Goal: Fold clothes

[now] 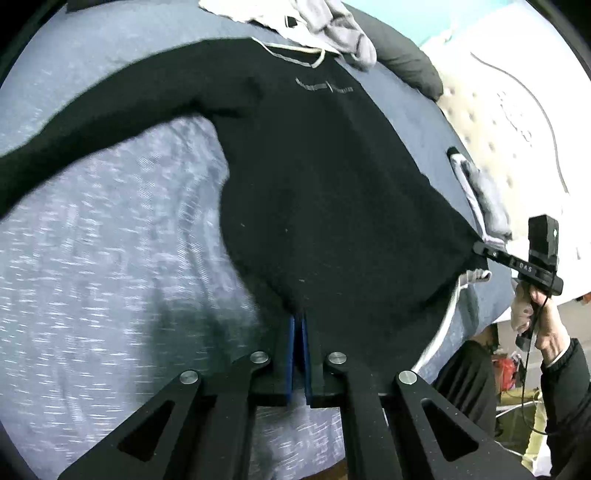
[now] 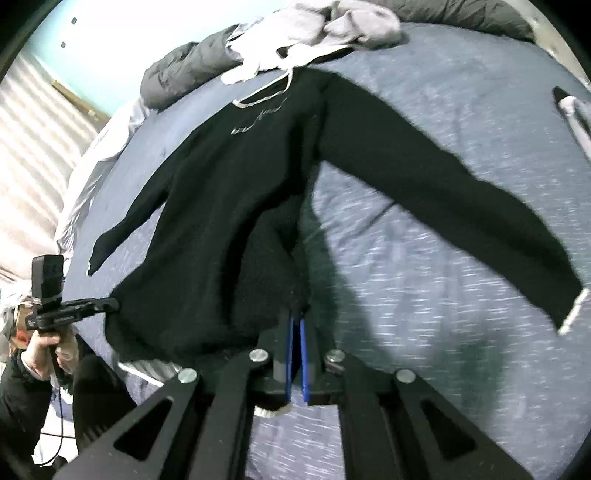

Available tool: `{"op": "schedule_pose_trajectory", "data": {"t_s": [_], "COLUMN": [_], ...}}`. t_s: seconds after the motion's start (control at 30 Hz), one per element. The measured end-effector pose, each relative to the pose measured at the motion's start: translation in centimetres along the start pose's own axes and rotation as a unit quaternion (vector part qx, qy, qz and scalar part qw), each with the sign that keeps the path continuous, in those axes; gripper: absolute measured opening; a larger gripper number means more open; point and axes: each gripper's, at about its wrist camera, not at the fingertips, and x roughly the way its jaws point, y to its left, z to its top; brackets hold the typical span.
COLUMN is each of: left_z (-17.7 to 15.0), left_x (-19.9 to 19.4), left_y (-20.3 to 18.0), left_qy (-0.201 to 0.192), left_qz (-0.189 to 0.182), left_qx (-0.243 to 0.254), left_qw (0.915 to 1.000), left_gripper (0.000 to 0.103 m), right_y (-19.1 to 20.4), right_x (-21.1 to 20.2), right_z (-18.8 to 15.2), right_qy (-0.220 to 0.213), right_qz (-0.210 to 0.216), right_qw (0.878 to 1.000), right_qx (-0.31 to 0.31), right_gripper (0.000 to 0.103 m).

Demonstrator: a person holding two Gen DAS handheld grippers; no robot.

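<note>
A black long-sleeved sweatshirt (image 1: pixel 314 166) lies front-up on a bed covered with a blue-grey heathered sheet (image 1: pixel 92 258), its pale-trimmed neckline pointing away from the person and a line of small pale lettering across the chest. The left hand-held gripper (image 1: pixel 298 321) is clamped together on the sweatshirt's hem — its blue pads pinch the dark fabric at one bottom corner. The right hand-held gripper (image 2: pixel 297 325) is likewise clamped on the hem at the other bottom corner, the cloth bunched up between its blue pads. In the left wrist view the right gripper shows at the right edge of the sweatshirt, held by a hand (image 1: pixel 543 325) in a dark sleeve, its tip on the hem. In the right wrist view the left gripper shows at the sweatshirt's left edge, gripped by the other hand (image 2: pixel 40 347). Both sleeves spread outward from the sweatshirt's body — the one to the right in the right wrist view ends in a pale cuff (image 2: pixel 574 314). Beyond the sweatshirt's neckline lies a heap of light grey clothes (image 2: pixel 314 33), and behind that a dark grey pillow (image 2: pixel 184 70). A small grey garment (image 1: pixel 484 199) rests on the sheet just beside the sweatshirt's right side
</note>
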Motion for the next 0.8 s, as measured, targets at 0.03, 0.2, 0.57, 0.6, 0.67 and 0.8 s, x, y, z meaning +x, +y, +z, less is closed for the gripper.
{"op": "schedule_pose_trajectory", "data": {"t_s": [0.03,0.2,0.57,0.6,0.67,0.8], "left_z": [0.4,1.5,-1.0,-1.4,-2.2,-3.3], "left_x": [-0.7,-5.9,-4.3,-4.0,-3.7,-2.0], "left_y": [0.2,2.4,7.4,7.6,7.8,8.2], "left_qy": [-0.006,-0.031,0.038,0.041,0.042,0.062], "left_qz": [-0.001,0.004,0.06,0.058,0.045,0.037], "left_qx": [0.0,0.016,-0.002,-0.001,-0.007,-0.013], "left_qw": [1.0,0.9994,0.9975,0.9974,0.9981,0.9973], "left_gripper": [0.003,0.003,0.006,0.013,0.028,0.048], "right_y": [-0.6,-1.1,2.0,1.9,1.6,1.2], "right_x": [-0.7,-2.1,4.5,4.7,4.4,3.9], "right_z": [0.0,-0.6,-4.8,-4.8,-4.7,-4.7], "right_qy": [-0.002,0.001,0.101,0.1,0.091,0.088], "right_qz": [-0.002,0.008,-0.011,-0.019,-0.027,-0.004], "right_qw": [1.0,1.0,0.993,0.993,0.994,0.995], "right_qx": [0.0,-0.008,-0.062,-0.059,-0.05,-0.041], "right_gripper": [0.003,0.003,0.009,0.014,0.036,0.043]}}
